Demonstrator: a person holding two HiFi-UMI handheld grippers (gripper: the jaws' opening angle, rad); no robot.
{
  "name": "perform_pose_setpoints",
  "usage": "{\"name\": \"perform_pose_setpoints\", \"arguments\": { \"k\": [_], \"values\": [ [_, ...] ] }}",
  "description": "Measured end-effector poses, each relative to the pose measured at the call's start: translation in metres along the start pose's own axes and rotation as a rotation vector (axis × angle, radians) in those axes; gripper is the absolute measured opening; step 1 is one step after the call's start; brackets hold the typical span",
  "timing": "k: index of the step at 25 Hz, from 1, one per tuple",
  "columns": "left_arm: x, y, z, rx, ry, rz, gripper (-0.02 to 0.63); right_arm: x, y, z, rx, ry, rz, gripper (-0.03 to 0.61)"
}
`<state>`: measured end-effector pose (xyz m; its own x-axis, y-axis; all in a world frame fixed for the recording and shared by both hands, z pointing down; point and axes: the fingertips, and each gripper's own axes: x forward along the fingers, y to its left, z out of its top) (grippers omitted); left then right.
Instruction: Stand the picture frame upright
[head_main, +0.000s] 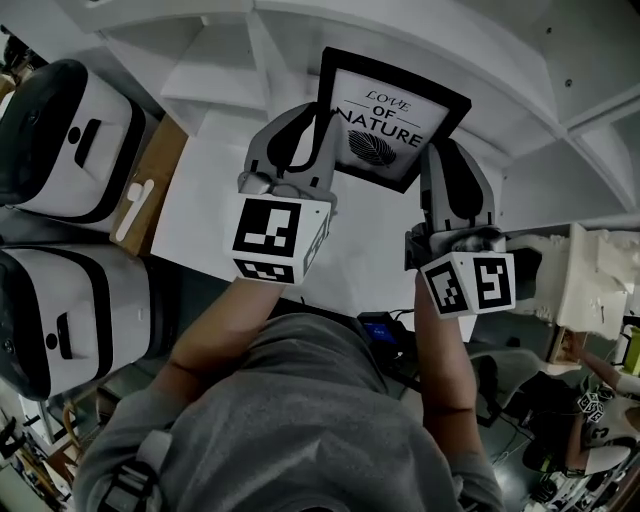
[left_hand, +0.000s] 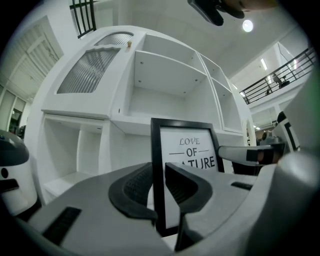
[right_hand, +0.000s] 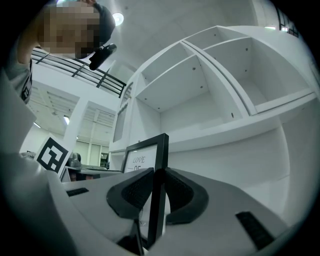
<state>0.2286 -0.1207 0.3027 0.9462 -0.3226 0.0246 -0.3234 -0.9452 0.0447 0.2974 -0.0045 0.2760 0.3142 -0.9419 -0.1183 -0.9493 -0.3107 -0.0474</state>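
A black picture frame (head_main: 392, 122) with a white print reading "LOVE OF NATURE" hangs upright in the air between both grippers, in front of white shelves. My left gripper (head_main: 312, 128) is shut on the frame's left edge. In the left gripper view that black edge (left_hand: 158, 170) runs up between the dark pads (left_hand: 134, 189). My right gripper (head_main: 443, 158) is shut on the frame's right edge. The right gripper view shows the picture frame (right_hand: 159, 170) edge-on between that gripper's pads (right_hand: 179, 194). The frame's bottom edge is hidden behind the gripper bodies.
A white shelf unit (left_hand: 165, 85) with open compartments stands straight ahead, its ledge (head_main: 215, 150) below the frame. Two white and black appliances (head_main: 65, 140) sit at the left beside a cardboard box (head_main: 150, 190). White parts and cables (head_main: 590, 290) clutter the right.
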Motion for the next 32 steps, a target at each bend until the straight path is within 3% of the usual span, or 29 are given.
{"name": "perform_pose_setpoints", "arguments": {
  "k": [9,32],
  "values": [
    [-0.016,-0.009,0.024,0.034,-0.05,0.014,0.075,-0.011,0.006,0.023,0.014,-0.052,0.019,0.086],
    [-0.026,-0.015,0.125,0.04,-0.223,-0.093,0.075,-0.018,0.025,0.122,-0.098,-0.187,-0.031,0.083]
  ]
}}
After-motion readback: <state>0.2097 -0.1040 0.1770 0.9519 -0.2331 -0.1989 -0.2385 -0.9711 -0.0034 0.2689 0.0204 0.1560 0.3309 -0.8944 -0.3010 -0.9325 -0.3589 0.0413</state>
